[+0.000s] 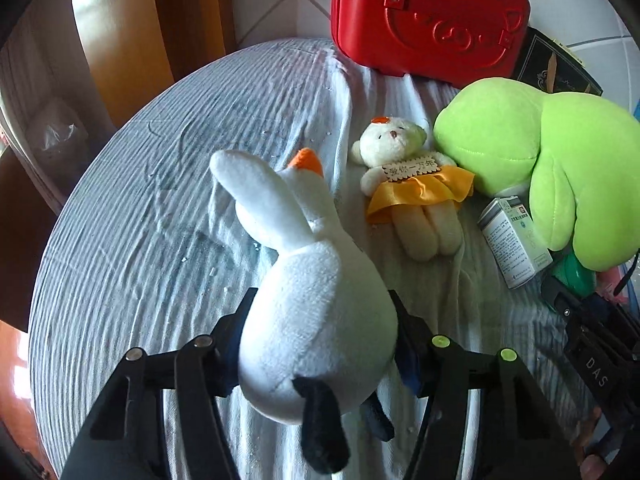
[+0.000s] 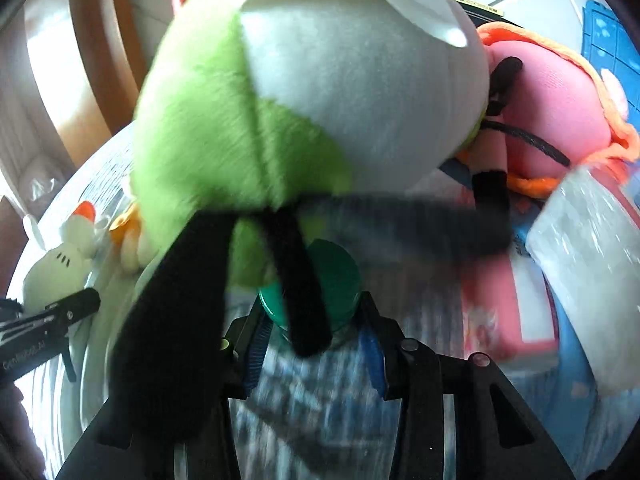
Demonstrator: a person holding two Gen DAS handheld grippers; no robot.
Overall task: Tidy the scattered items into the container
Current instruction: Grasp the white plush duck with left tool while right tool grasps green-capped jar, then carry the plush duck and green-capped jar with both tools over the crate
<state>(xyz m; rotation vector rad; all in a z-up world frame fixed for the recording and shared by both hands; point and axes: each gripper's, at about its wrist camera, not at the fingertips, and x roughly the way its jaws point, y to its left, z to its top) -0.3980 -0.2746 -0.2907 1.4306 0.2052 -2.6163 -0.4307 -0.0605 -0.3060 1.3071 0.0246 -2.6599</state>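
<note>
While left claw (image 1: 320, 344) pinches fluffy white goose (image 1: 316, 320), right claw (image 2: 314, 340) clamps round green cap (image 2: 320, 284).

The wrinkled blue-grey cloth (image 1: 132, 216) lies bare left of the white plush goose (image 1: 316, 320), giving open passage there. To the right, the cream teddy in an orange skirt (image 1: 408, 184), the lime-green plush frog (image 1: 540, 160) and the white medicine box (image 1: 512, 240) crowd together. The red plastic case (image 1: 428, 16) blocks the far edge.
</note>
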